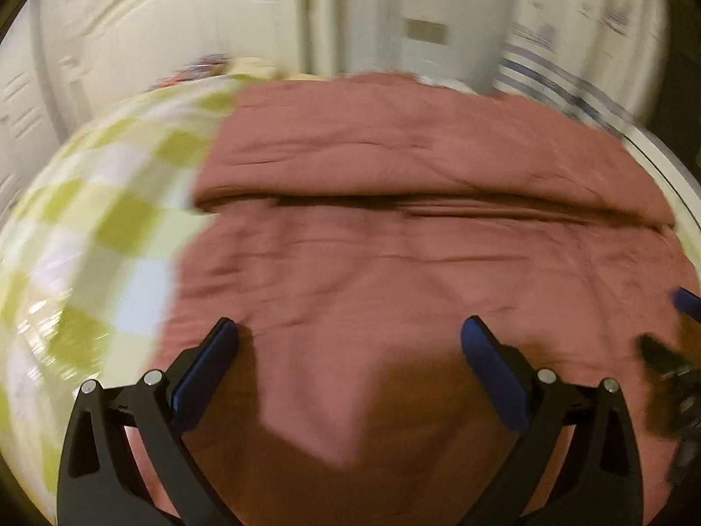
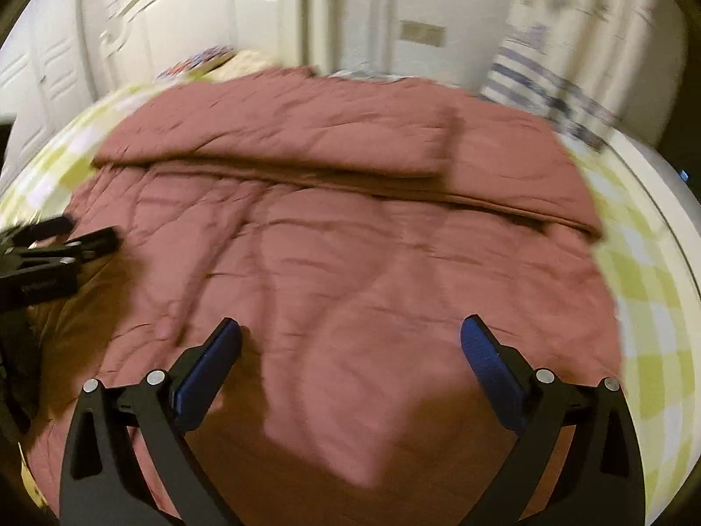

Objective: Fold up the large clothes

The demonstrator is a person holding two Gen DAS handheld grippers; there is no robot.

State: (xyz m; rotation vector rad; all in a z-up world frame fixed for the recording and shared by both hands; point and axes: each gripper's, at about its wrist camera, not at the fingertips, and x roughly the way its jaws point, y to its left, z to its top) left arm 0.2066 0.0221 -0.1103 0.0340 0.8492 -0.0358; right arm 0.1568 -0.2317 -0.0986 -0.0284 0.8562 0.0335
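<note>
Left wrist view: left gripper (image 1: 349, 333) above dusty-pink garment (image 1: 416, 241), jaws wide apart, nothing between. Garment spread on green-checked bedsheet (image 1: 100, 228), far portion folded over, fold edge running across. Right gripper's tip (image 1: 685, 300) at right edge.

Right wrist view: right gripper (image 2: 350, 333) jaws spread wide, empty, over garment (image 2: 350, 241). Left gripper (image 2: 65, 241) at left, over garment; its jaw state unclear here. White cupboards (image 2: 175, 30) behind.

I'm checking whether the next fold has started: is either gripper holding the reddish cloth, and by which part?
Nothing is held. The left gripper and right gripper both stand open above the reddish cloth, nothing between their fingers.
</note>
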